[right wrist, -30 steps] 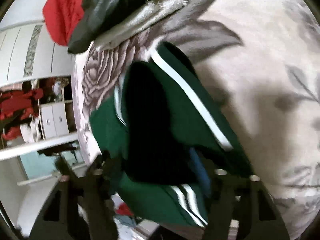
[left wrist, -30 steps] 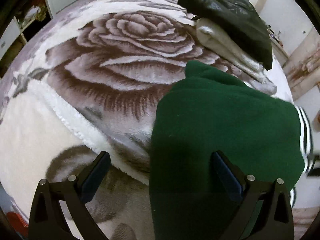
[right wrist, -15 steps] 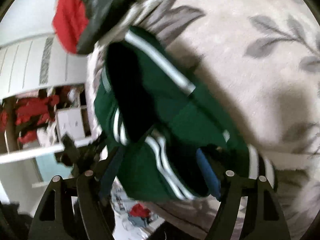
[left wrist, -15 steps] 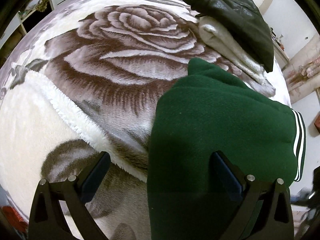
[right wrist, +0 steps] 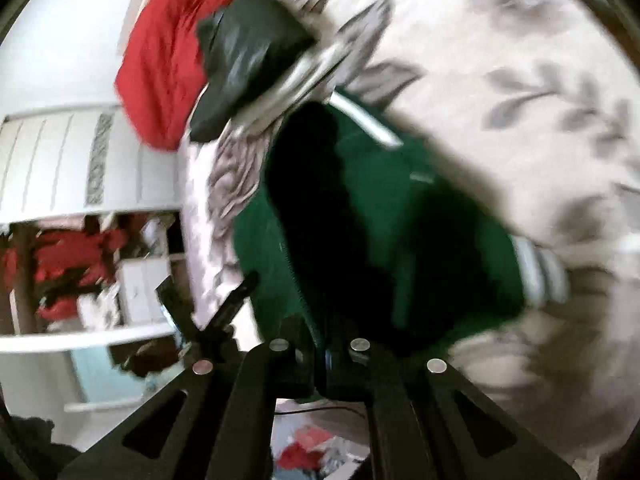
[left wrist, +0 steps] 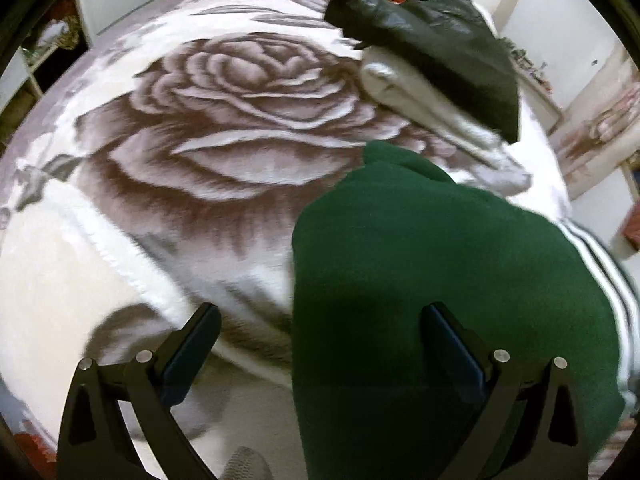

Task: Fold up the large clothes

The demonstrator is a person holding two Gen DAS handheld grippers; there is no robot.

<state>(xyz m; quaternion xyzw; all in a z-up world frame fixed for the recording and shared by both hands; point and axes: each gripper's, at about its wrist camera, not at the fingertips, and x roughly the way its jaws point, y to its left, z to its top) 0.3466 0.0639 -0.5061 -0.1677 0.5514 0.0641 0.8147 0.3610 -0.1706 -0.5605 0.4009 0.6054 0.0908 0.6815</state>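
Looks like a home bedroom: bed under a plush rose-print blanket (left wrist: pixel 224 128) filling the frame, folded clothes (left wrist: pixel 432 64) stacked upper right, white wardrobe doors (right wrist: pixel 80 160) at left, possibly open shelves of clothing (right wrist: pixel 68 268) below, blurred.

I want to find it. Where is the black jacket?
In the left wrist view the black jacket lies at the top right, on a folded cream garment, beyond the green garment.

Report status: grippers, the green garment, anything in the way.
Left gripper open over green garment, gripping nothing. Right gripper just closed, pinching its edge. Folded black-and-cream pile lies just beyond it on the rose blanket.
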